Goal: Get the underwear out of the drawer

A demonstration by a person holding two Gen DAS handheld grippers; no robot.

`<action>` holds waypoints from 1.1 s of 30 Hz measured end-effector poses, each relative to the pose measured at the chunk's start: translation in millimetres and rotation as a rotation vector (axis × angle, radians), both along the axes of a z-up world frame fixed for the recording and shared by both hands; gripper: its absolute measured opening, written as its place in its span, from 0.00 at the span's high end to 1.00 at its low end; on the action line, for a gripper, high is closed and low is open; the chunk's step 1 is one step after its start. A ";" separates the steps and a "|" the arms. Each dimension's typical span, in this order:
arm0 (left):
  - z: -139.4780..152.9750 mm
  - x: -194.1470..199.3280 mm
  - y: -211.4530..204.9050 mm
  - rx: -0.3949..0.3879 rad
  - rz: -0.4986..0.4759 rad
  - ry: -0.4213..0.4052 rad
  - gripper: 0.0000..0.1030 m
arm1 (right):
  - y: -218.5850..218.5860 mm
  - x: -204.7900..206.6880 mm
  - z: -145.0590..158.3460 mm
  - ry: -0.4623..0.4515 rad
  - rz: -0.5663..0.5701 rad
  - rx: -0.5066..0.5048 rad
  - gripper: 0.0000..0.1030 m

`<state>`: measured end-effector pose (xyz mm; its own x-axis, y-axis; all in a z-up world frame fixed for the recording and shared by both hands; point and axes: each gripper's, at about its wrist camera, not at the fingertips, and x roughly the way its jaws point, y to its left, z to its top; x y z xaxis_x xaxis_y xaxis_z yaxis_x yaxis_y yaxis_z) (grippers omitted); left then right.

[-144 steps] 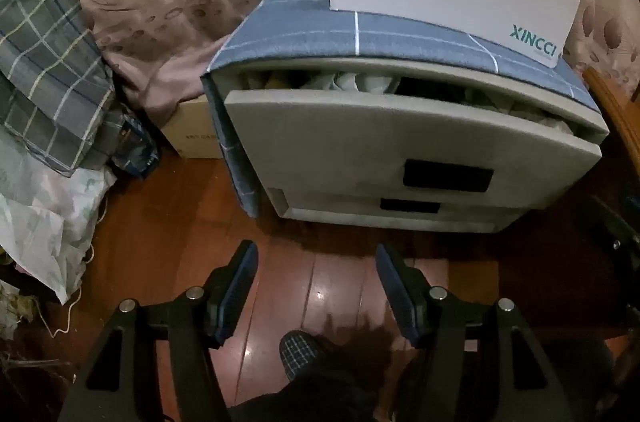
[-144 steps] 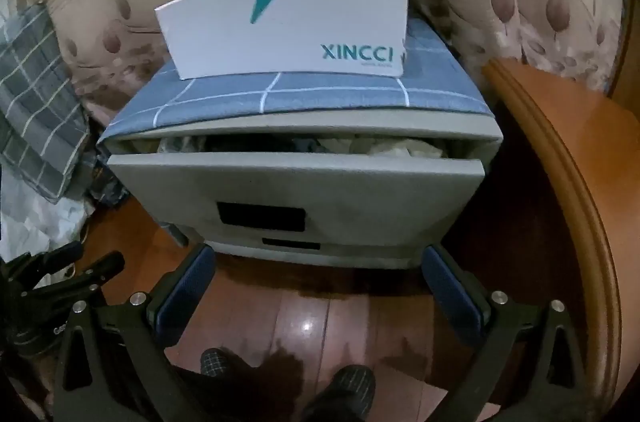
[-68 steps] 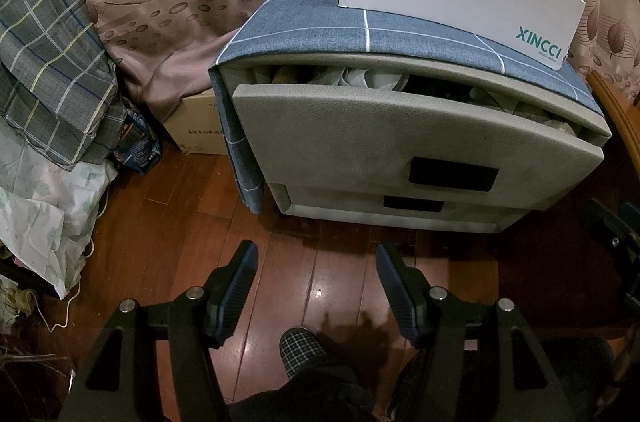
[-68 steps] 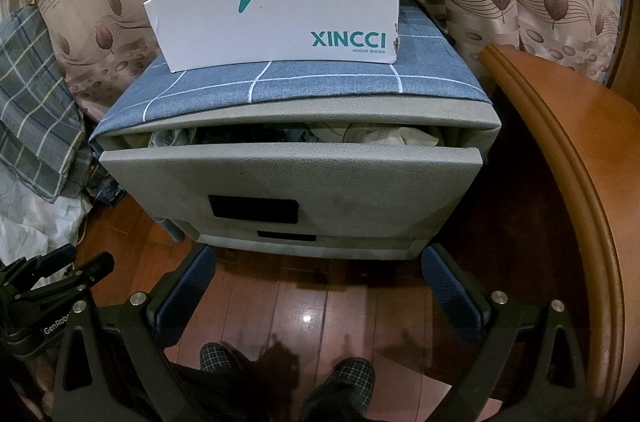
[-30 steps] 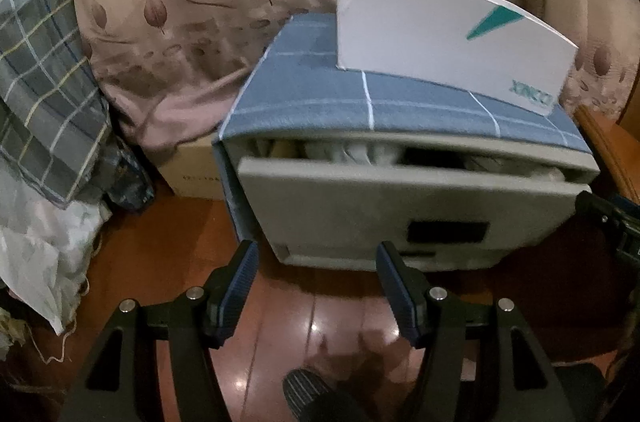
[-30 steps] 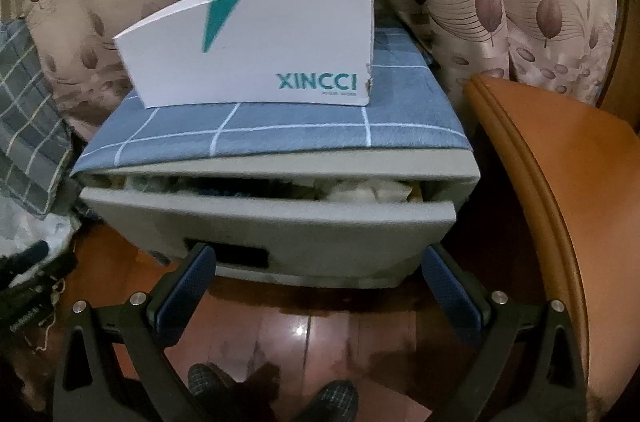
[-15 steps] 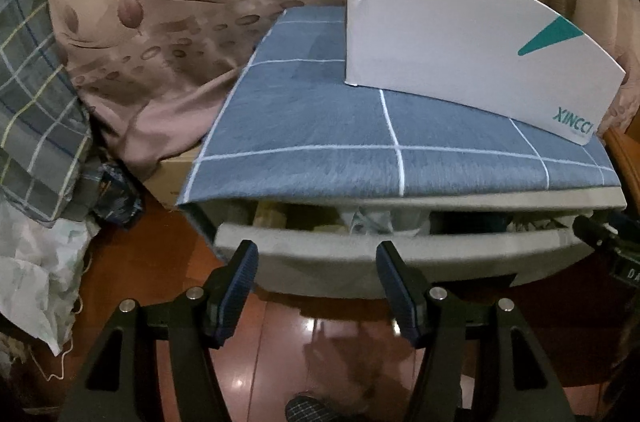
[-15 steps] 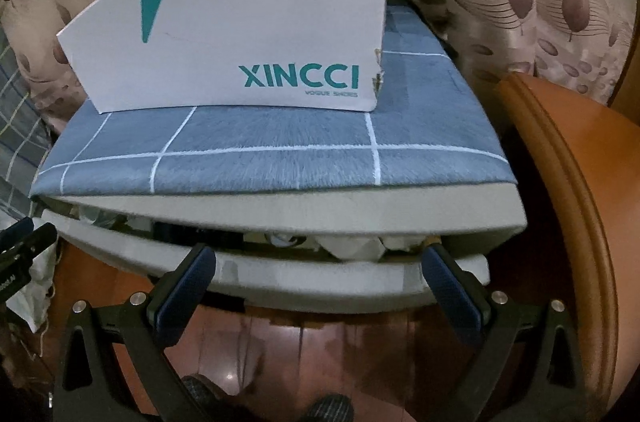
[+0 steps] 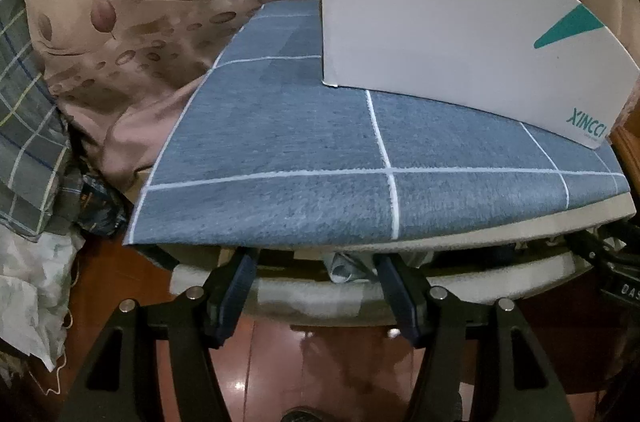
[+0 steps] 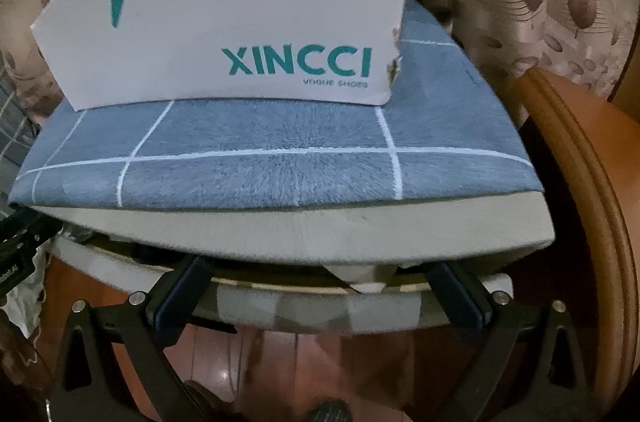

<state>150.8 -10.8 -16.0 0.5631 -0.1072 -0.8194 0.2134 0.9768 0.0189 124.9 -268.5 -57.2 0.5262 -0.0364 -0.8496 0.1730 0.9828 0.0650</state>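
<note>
Currently the underwear itself can't be singled out: the drawer (image 9: 320, 298) is slid partway out of the grey cabinet (image 10: 360, 230), with bunched fabric in the gap under the cabinet top. Left wrist view shows a pale blue-grey cloth bundle (image 9: 346, 268) there, sitting between the left gripper (image 9: 316, 262) fingers. Right wrist view shows instead a white folded piece (image 10: 356, 276) poking over the drawer's front edge, right of centre.

Left gripper: jaws spread, tips over the drawer front reaching into the gap, nothing pinched. Right gripper (image 10: 320, 268): jaws spread wider, tips at the drawer's front edge, also empty.

On top of the cabinet: blue checked cloth (image 9: 320, 158), with a white XINCCI shoe box (image 10: 240, 22) standing on its far part. Only the right view reads the full "XINCCI VOGUE SHOES" print; the left view sees it edge-on at far right.

Left view only: plaid fabric (image 9: 24, 102) and white crumpled cloth (image 9: 32, 286) piled at left. Right view only: curved wooden furniture edge (image 10: 580, 182) at right. Leaf-print curtain (image 9: 140, 22) behind, wooden floor (image 9: 280, 374) below.
</note>
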 end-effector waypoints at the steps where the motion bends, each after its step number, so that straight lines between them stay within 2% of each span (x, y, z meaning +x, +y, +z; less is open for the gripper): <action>1: -1.2 2.1 -0.7 -0.003 -0.008 0.007 0.39 | -0.6 3.5 -1.0 0.012 0.001 0.007 0.00; 5: -4.9 8.9 -1.5 -0.011 -0.025 0.033 0.39 | 0.2 12.0 -5.4 0.040 0.002 0.010 0.00; 12: -5.7 -1.8 3.5 -0.016 -0.041 0.057 0.39 | 0.7 19.6 -4.9 0.118 0.005 0.022 0.00; 24: -4.0 -59.5 15.1 -0.020 -0.068 0.147 0.39 | 6.3 -22.1 -8.4 0.197 0.002 0.041 0.00; 33: -5.1 -99.3 29.2 -0.022 -0.087 0.211 0.39 | -1.2 -25.3 -13.8 0.291 0.005 0.063 0.00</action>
<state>51.5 18.5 -21.1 0.3674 -0.1667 -0.9150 0.2941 0.9541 -0.0558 99.6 -269.7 -71.0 0.2599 0.0233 -0.9654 0.1885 0.9793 0.0744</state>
